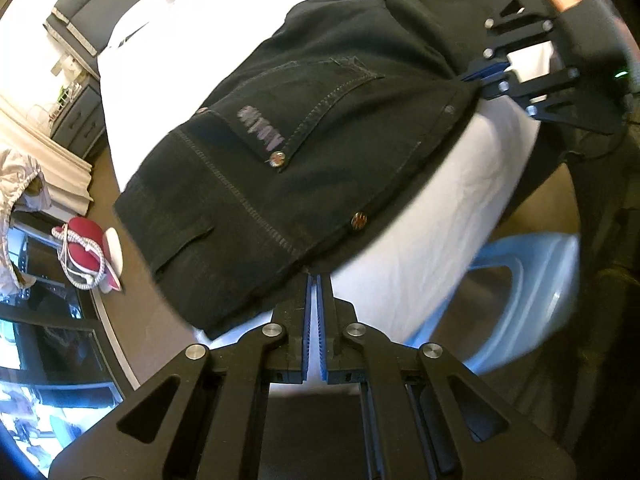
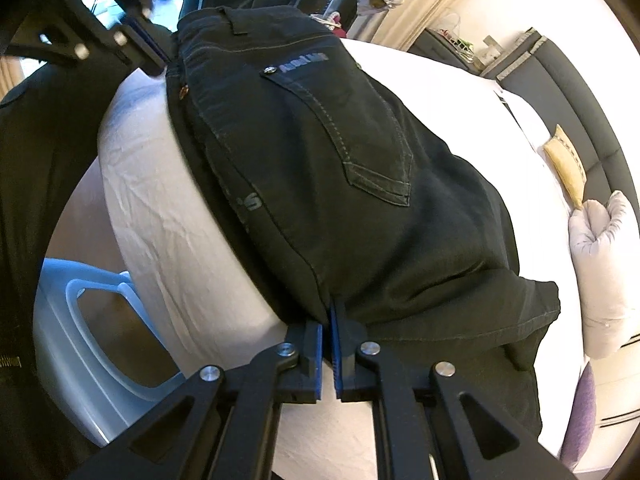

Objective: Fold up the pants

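Note:
Black jeans (image 1: 312, 152) lie folded over on a white bed (image 1: 460, 184), back pocket up. My left gripper (image 1: 314, 280) is shut on the jeans' near edge at the waistband corner. My right gripper (image 2: 330, 316) is shut on the jeans (image 2: 320, 168) at the opposite near corner. Each gripper shows in the other's view: the right gripper (image 1: 476, 76) at the upper right, the left gripper (image 2: 160, 60) at the upper left. The jeans hang stretched between them along the bed's edge (image 2: 160, 220).
A pale blue plastic chair (image 1: 520, 280) stands beside the bed, also in the right wrist view (image 2: 80, 340). A red sneaker (image 1: 88, 252) lies on the brown floor. Pillows (image 2: 600, 272) and a yellow cushion (image 2: 568, 168) lie near the dark headboard (image 2: 580, 92).

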A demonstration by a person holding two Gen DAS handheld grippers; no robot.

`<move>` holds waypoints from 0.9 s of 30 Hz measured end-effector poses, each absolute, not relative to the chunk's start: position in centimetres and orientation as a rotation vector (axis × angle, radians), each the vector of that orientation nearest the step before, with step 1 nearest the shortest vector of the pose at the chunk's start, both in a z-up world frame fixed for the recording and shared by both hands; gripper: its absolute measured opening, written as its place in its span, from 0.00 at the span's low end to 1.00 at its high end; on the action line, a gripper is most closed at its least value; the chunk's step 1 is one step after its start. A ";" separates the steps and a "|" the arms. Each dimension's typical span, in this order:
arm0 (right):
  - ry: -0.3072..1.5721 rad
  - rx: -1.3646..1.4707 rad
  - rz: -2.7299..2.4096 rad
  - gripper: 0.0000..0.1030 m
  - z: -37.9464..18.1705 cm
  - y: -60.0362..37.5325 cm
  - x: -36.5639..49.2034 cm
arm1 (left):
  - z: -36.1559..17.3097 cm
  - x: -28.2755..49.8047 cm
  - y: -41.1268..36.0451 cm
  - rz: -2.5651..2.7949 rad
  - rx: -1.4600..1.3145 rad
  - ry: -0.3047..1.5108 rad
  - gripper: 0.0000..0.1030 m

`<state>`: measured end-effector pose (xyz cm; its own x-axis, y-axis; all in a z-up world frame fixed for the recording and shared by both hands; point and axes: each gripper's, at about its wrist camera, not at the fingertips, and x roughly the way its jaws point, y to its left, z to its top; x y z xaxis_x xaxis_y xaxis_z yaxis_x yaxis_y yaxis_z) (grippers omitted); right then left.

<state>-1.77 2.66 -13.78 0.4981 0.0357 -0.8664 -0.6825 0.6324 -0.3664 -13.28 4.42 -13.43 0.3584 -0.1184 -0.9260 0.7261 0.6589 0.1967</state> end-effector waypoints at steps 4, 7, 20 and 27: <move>0.955 -0.783 0.481 0.08 -14.1 2.8 -1.8 | -8.6 -12.4 4.5 -0.624 0.524 1.009 0.02; 0.941 -0.799 0.476 0.08 -14.4 2.8 -2.7 | -7.5 -10.8 2.8 -0.653 0.432 0.976 0.02; 0.934 -0.498 0.439 0.40 -12.5 -0.9 -3.3 | -16.5 -6.3 -3.8 -0.587 0.482 1.062 0.02; 0.857 0.328 0.274 0.66 -7.0 -18.6 3.1 | -17.3 -5.2 -4.1 -0.567 0.448 1.103 0.02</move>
